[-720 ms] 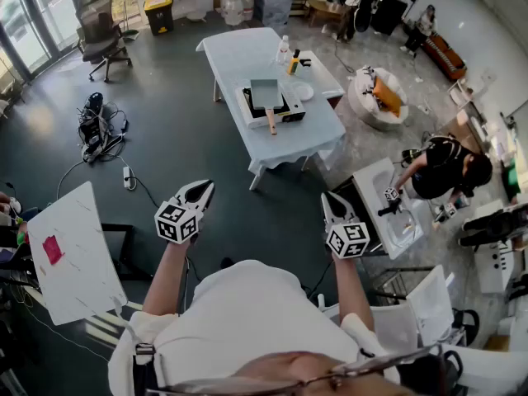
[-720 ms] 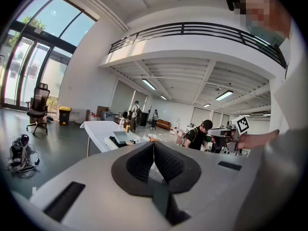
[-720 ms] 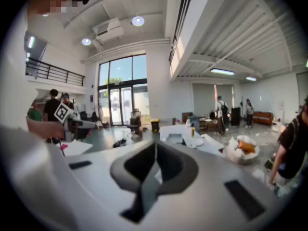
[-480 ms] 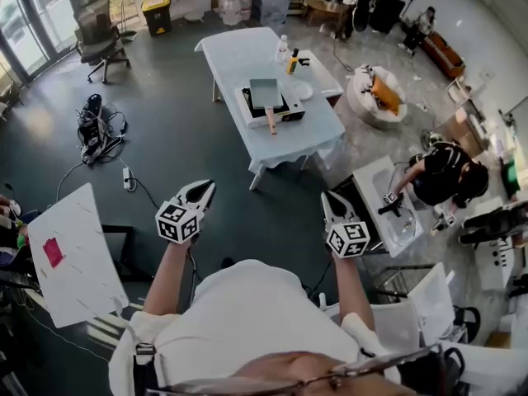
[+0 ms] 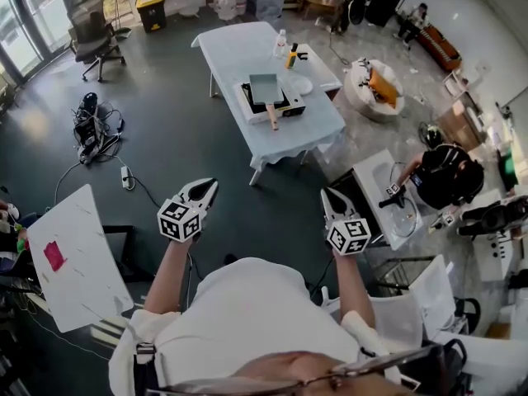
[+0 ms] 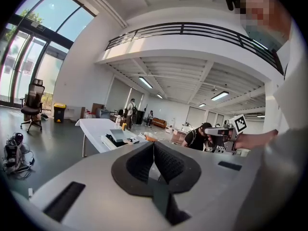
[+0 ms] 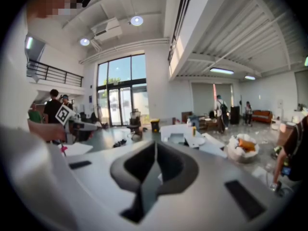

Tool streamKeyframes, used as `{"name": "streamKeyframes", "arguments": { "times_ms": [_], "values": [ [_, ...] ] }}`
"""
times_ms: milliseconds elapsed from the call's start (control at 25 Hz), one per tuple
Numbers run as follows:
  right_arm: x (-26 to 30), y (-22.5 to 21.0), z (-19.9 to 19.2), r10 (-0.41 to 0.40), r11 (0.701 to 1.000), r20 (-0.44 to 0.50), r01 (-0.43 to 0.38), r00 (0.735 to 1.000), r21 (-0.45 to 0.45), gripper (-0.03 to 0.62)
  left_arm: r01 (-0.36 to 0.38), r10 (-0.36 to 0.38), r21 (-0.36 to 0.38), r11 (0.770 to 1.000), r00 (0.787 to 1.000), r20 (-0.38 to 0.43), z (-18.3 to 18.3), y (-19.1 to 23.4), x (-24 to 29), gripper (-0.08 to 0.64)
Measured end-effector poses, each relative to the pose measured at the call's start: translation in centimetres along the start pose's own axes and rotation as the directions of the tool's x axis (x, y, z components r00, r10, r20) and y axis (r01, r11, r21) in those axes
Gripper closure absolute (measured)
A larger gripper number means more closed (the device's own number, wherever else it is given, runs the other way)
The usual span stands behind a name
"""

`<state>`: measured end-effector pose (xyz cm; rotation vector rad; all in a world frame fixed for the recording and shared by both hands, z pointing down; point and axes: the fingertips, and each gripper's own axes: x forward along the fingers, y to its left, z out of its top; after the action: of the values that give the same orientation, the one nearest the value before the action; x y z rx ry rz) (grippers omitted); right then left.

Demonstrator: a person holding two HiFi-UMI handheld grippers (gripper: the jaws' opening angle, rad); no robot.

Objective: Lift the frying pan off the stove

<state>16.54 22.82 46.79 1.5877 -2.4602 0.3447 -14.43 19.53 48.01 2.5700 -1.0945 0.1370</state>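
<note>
Head view: pan is sitting on stove on far counter. Left tool and right tool, both pressed together and empty, are pointing toward it, probably for the approach.

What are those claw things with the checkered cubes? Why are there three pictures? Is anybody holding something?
There is no robot here. A person holds a tool in each hand: the left hand-held gripper and the right hand-held gripper. The patterned cubes are part of them.

The picture from above comes from a camera on the person's head. The other two come from small cameras riding on each gripper, looking along its two jaws. In both, the jaws are shut with nothing between them, so nothing is held.

Across the room stands a white table. On it sits a stove with a square pan on top, and some bottles beside it. The person stands well away from the table, so the pan is not touched yet.
</note>
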Motion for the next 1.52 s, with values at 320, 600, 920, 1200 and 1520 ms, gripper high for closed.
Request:
{"name": "streamKeyframes", "arguments": {
  "times_ms": [320, 600, 920, 1200, 1520],
  "values": [
    [1.1, 2.1, -0.5, -0.02, 1.0, -0.013, 0.02, 1.0, 0.007, 0.557, 0.065, -0.064, 0.002, 0.998, 0.997, -0.032, -0.2, 1.0, -0.2, 0.529],
    [1.9, 3.3, -0.3, -0.039, 0.999, -0.014, 0.039, 0.999, 0.012, 0.557, 0.084, -0.084, 0.008, 0.996, 0.996, -0.038, 0.4, 2.4, -0.1, 0.529],
    [3.5, 3.0, -0.2, -0.046, 0.999, -0.018, 0.046, 0.999, 0.014, 0.557, 0.093, -0.093, -0.005, 0.996, 0.995, -0.046, 0.4, 3.8, 1.1, 0.529],
    [6.3, 1.8, -0.1, -0.019, 1.0, -0.026, 0.019, 0.999, 0.014, 0.557, 0.078, -0.079, -0.021, 0.997, 0.996, -0.05, 0.4, 5.3, 3.2, 0.529],
    [11.2, -1.3, 1.0, 0.024, 1.0, -0.04, -0.024, 0.999, 0.005, 0.556, 0.062, -0.063, -0.019, 0.998, 0.996, -0.058, 1.5, 6.9, 7.3, 0.529]
  ]
}}
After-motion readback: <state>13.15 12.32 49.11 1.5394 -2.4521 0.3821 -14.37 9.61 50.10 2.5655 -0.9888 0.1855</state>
